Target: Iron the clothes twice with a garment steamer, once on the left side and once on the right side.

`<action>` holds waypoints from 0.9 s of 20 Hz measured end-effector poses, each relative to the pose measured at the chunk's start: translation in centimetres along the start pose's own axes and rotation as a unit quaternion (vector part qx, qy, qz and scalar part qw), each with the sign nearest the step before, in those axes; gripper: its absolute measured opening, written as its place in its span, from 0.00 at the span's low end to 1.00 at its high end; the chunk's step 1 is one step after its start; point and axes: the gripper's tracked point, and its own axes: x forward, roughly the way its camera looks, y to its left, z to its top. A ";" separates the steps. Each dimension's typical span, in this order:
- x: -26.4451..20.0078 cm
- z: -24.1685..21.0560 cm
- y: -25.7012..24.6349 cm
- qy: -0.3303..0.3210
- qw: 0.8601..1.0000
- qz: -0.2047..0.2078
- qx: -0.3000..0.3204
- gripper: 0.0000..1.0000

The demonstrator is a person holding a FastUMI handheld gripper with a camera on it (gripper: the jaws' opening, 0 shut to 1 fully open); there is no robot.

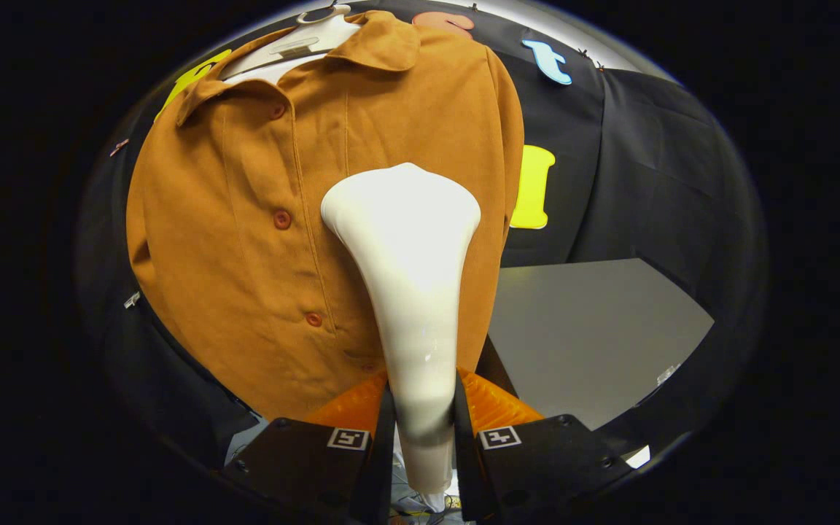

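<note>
Black cloth is backing a hanging brown suede button-front shirt [259, 240]. Gripper [424, 423] jaws are clamping the white plastic garment steamer [405, 248], its long axis running forward, head lying against the placket's right-hand panel.

One garment steamer [405, 248], clamped between two gripper [424, 419] fingers [351, 408]. One brown shirt [259, 240]; four red buttons [282, 219] visible along placket. One white hanger [303, 40]. One grey table [595, 328]. Two square markers [348, 438] on fingers.
</note>
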 end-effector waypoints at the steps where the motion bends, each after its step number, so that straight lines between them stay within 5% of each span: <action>1: 0.2 -0.7 0.0 0.007 1.000 -0.001 -0.001 0.40; 12: 0.4 -6.4 -0.6 0.075 0.997 0.002 -0.001 0.40; 18: -3.4 -2.7 -0.8 0.024 1.000 -0.005 0.003 0.40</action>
